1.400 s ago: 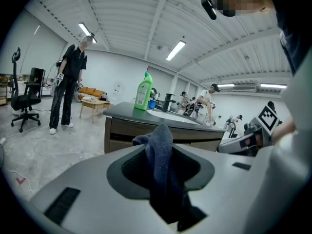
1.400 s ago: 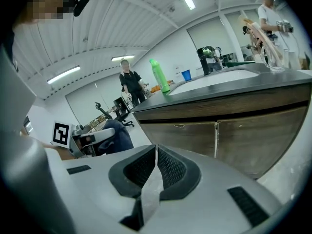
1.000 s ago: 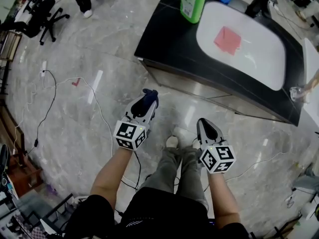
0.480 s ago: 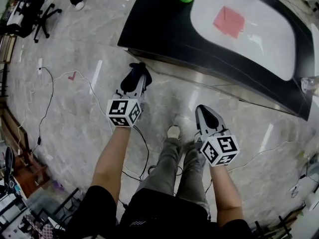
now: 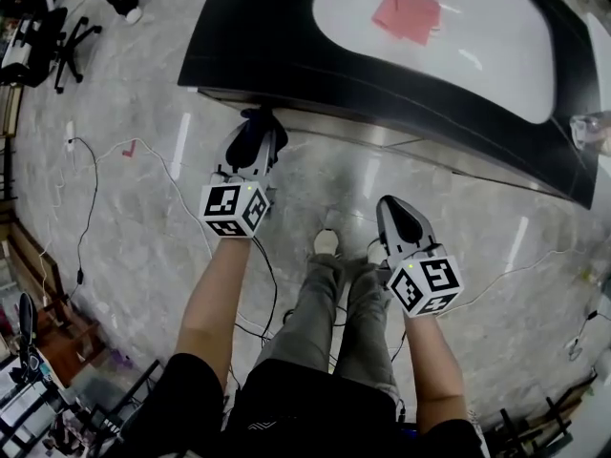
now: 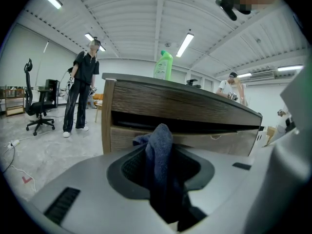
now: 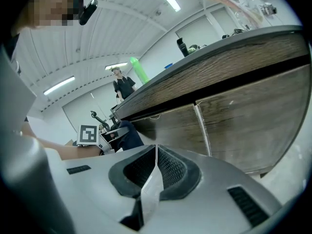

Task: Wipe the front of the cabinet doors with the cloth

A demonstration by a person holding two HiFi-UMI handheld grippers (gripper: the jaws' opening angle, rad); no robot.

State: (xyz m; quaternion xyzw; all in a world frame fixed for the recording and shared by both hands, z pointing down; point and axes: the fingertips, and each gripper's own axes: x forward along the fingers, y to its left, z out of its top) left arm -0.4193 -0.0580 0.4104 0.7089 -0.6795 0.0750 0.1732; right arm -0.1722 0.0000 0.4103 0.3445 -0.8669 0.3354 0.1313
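Near cabinet front (image 6: pixel 195 106): left tongs (image 6: pixel 157 160) clamp dark cloth (image 6: pixel 159 138); right tongs (image 7: pixel 155 156) closed, empty.

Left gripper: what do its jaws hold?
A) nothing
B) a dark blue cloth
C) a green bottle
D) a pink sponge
B: in its own view, the left gripper is shut on a bunched dark blue cloth that sticks up between the jaws.

Reads as a lab or test hall to me, not a home: big open room, grey stone floor (image 5: pixel 143 275) with loose cables (image 5: pixel 89 219), office chair (image 6: pixel 38 106), strip lights (image 6: pixel 185 44) overhead, a person (image 6: pixel 84 89) standing about, lone cabinet (image 6: pixel 185 106) in front of me.
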